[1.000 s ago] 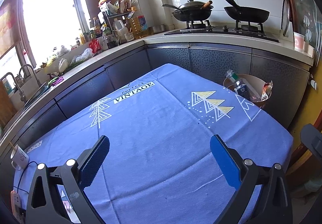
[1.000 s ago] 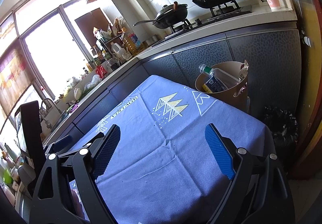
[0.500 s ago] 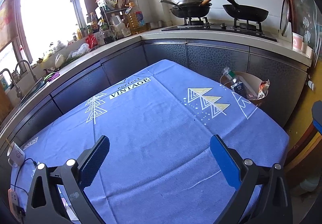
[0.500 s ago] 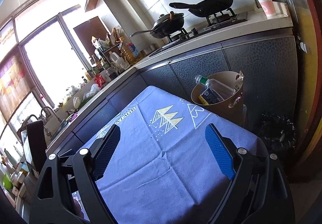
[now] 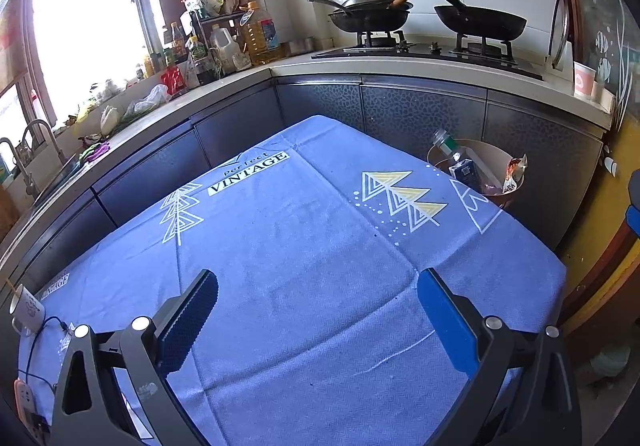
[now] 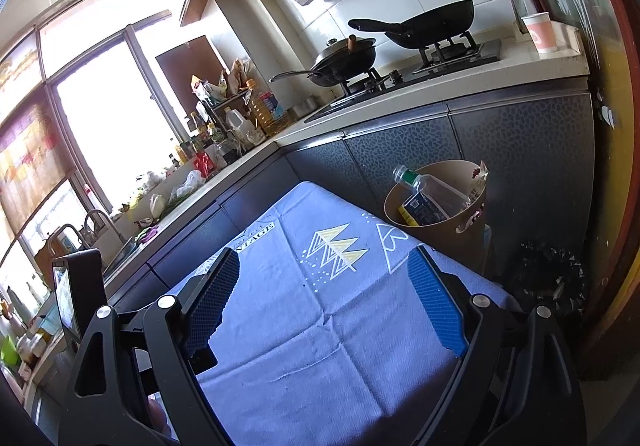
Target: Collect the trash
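A tan trash bin [image 5: 498, 153] [image 6: 440, 232] stands beyond the table's far right corner. It holds a clear plastic bottle [image 6: 430, 187] with a green cap, a dark blue carton [image 5: 466, 171] and a snack wrapper [image 5: 516, 169]. My left gripper [image 5: 318, 280] is open and empty above the blue tablecloth [image 5: 300, 246]. My right gripper [image 6: 324, 260] is open and empty, held above the table's right part and facing the bin. I see no loose trash on the cloth.
A dark-fronted kitchen counter [image 5: 400, 67] wraps around the far and left sides, with two pans on a stove, bottles and a sink. A white mug [image 5: 26, 310] and a cable sit at the table's left corner. A black bag [image 6: 552, 278] lies on the floor.
Both grippers have pulled back and risen a little, so the table and bin look smaller and lower. Both stay open and empty.
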A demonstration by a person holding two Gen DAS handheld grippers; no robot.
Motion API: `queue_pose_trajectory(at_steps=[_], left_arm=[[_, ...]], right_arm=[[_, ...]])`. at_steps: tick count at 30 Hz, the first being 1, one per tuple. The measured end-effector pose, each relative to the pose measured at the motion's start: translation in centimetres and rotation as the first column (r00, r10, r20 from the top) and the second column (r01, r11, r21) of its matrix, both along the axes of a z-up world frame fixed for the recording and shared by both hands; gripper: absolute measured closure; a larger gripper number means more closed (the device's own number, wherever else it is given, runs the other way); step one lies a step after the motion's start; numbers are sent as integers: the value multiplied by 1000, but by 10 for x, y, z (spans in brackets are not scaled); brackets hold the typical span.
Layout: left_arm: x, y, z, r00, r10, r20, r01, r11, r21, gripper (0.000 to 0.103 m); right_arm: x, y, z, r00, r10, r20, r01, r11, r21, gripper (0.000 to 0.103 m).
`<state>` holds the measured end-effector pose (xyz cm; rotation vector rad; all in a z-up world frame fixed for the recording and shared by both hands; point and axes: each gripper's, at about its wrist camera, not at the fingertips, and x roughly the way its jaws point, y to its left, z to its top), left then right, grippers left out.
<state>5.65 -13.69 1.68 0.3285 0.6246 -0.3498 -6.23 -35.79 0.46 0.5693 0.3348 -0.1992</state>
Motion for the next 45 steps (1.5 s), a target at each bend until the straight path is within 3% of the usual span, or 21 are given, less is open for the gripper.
queue_pose_trajectory(at_steps=[45], left_arm=[[-4, -8, -9, 999, -25, -19, 26, 999, 19, 4]], right_arm=[[-2, 2, -9, 1000, 0, -16, 0, 1000, 26, 18]])
